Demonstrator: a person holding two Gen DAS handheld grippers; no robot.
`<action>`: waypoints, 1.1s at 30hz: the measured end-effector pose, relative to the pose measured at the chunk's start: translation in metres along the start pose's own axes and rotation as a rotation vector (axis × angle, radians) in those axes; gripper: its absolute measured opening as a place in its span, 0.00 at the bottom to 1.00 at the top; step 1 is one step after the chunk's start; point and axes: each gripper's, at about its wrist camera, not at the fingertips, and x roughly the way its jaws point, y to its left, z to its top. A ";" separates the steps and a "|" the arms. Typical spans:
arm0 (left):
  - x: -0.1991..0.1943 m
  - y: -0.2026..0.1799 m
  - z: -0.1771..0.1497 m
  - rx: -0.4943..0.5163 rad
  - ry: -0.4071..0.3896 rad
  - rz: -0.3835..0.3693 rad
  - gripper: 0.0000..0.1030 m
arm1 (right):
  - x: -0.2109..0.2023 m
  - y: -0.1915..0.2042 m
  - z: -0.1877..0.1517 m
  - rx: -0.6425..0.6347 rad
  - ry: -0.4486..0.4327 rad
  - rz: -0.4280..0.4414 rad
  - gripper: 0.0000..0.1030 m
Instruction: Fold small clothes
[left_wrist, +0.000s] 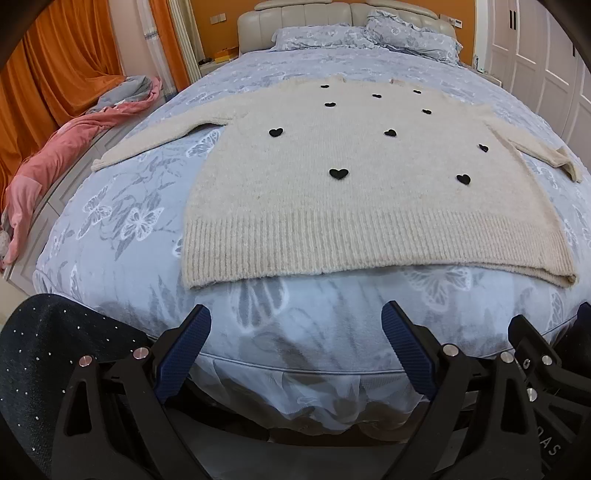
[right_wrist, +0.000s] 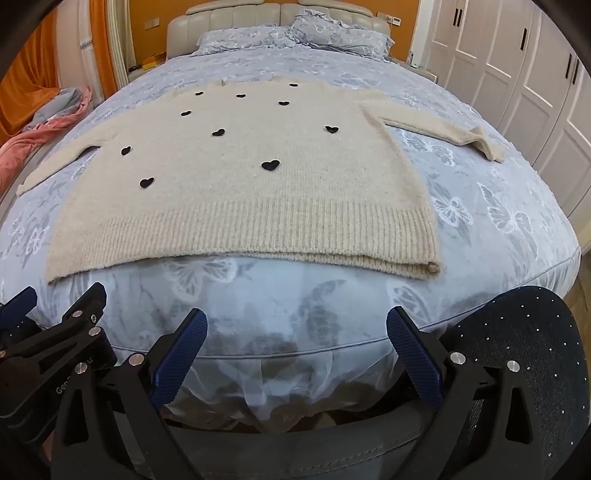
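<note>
A cream knit sweater (left_wrist: 354, 184) with black hearts lies flat on the bed, hem toward me, both sleeves spread out to the sides. It also shows in the right wrist view (right_wrist: 251, 192). My left gripper (left_wrist: 295, 325) is open and empty, held short of the hem over the bed's near edge. My right gripper (right_wrist: 295, 328) is open and empty, also short of the hem. Each gripper shows at the edge of the other's view.
The bed (left_wrist: 122, 236) has a blue-grey butterfly cover and pillows (left_wrist: 362, 37) at the headboard. Pink and grey clothes (left_wrist: 59, 162) lie on a bench to the left. White wardrobe doors (right_wrist: 517, 85) stand on the right.
</note>
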 end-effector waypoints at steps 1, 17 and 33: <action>-0.001 -0.002 0.000 0.002 -0.001 0.001 0.88 | 0.000 0.000 0.000 0.001 0.000 0.001 0.94; -0.002 -0.001 -0.001 0.004 -0.007 0.004 0.88 | -0.004 0.002 0.001 -0.009 -0.013 -0.009 0.94; -0.004 -0.001 -0.001 0.002 -0.009 0.007 0.88 | -0.004 0.003 0.001 -0.011 -0.018 -0.011 0.94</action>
